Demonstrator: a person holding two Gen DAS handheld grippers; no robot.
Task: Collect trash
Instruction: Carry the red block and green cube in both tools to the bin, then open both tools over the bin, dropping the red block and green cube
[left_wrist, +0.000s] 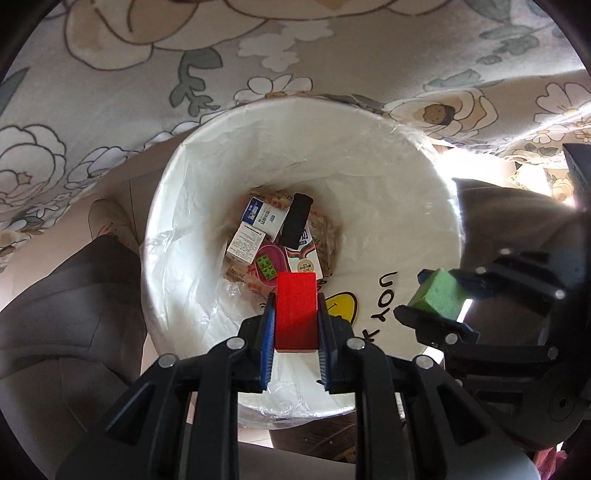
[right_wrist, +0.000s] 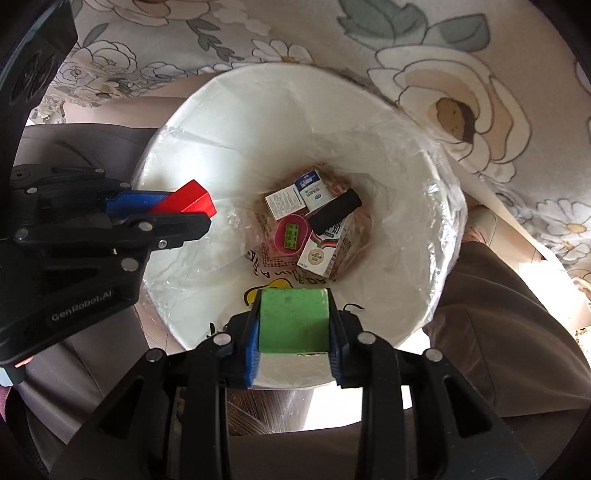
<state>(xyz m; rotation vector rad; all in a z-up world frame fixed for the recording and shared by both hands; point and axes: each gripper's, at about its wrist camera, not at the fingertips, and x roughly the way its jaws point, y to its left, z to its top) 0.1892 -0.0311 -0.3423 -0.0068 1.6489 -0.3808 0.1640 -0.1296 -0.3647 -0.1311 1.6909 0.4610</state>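
Observation:
A white trash bin (left_wrist: 369, 155) lined with clear plastic stands below both grippers; it also shows in the right wrist view (right_wrist: 406, 155). My left gripper (left_wrist: 296, 314) is shut on a red block (left_wrist: 296, 310) and holds it over the bin's opening; the red block also shows in the right wrist view (right_wrist: 190, 203). My right gripper (right_wrist: 293, 325) is shut on a green block (right_wrist: 293, 319) over the bin's near rim; the green block also shows in the left wrist view (left_wrist: 439, 291). On the bin's bottom lie small cartons (left_wrist: 258, 225), a black piece (left_wrist: 295, 221) and a green brick on a pink lid (left_wrist: 267, 267).
A floral cloth (left_wrist: 184, 55) hangs behind the bin. The person's legs in brown trousers (left_wrist: 74, 295) flank the bin, with a light shoe (left_wrist: 110, 221) on the floor. A wooden surface (right_wrist: 251, 417) shows under the bin's near side.

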